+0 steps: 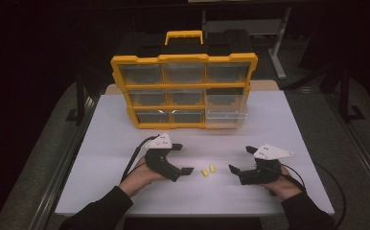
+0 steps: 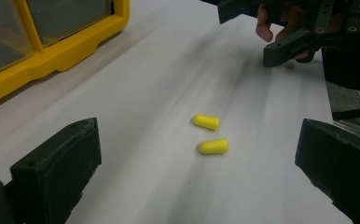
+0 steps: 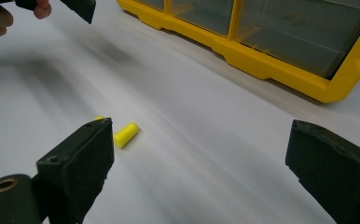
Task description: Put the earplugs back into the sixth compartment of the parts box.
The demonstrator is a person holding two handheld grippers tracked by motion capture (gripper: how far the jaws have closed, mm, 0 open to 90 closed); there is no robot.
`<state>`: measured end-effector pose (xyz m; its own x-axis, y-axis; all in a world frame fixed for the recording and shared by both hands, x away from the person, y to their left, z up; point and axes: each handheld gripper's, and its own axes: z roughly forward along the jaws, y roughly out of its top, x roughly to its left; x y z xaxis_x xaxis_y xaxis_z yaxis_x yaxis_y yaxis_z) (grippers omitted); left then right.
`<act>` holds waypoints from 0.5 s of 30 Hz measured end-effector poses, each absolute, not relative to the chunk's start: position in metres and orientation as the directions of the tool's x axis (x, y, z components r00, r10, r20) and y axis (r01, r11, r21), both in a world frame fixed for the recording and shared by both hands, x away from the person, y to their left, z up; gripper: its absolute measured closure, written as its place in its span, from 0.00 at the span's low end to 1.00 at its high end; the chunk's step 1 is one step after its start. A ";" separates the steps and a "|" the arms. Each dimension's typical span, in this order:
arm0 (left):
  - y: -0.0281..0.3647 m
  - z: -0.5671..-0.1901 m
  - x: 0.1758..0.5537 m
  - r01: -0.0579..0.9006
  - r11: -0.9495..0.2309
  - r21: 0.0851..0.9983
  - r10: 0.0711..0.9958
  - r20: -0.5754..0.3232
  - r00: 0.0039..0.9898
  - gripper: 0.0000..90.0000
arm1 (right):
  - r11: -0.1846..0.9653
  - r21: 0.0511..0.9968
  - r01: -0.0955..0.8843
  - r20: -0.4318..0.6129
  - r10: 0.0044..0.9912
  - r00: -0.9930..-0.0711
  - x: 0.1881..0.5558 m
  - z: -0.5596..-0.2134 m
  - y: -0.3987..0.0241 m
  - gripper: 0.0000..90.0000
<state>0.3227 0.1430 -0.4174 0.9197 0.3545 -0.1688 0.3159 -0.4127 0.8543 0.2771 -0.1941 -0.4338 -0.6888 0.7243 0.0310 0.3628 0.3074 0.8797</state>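
Both forearms entered from the lower edge of the high view in dark sleeves. The left hand [image 1: 142, 173] held the left gripper [image 1: 185, 159] low over the table, aimed toward the person's right, its black jaws spread wide apart and empty. The right hand [image 1: 281, 184] held the right gripper [image 1: 239, 159] opposite, aimed toward the person's left, its jaws likewise spread wide and empty. The two grippers faced each other, well apart, each trailing a cable.

The white table [image 1: 125, 143] carries two yellow earplugs [image 1: 208, 170] (side by side) and a yellow organizer [image 1: 183, 91].
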 end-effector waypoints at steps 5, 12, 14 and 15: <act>0.133 -0.419 0.323 0.312 -0.420 0.852 0.344 -0.169 0.924 0.00 | 0.308 0.880 0.362 0.031 0.723 -0.690 0.277 -0.434 -0.194 0.08; 0.119 -0.423 0.323 0.312 -0.436 0.844 0.330 -0.173 0.928 0.00 | 0.305 0.880 0.363 0.033 0.723 -0.690 0.277 -0.433 -0.194 0.08; 0.114 -0.425 0.323 0.311 -0.443 0.841 0.327 -0.172 0.929 0.00 | 0.305 0.881 0.363 0.034 0.723 -0.690 0.277 -0.433 -0.194 0.08; 0.112 -0.426 0.323 0.313 -0.444 0.839 0.326 -0.174 0.929 0.00 | 0.305 0.881 0.362 0.034 0.723 -0.691 0.277 -0.433 -0.194 0.08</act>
<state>0.3229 0.1124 -0.4261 0.9292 0.3262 -0.1738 0.3129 -0.4442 0.8395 0.2769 -0.1942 -0.4334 -0.6905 0.7225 0.0337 0.3623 0.3052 0.8807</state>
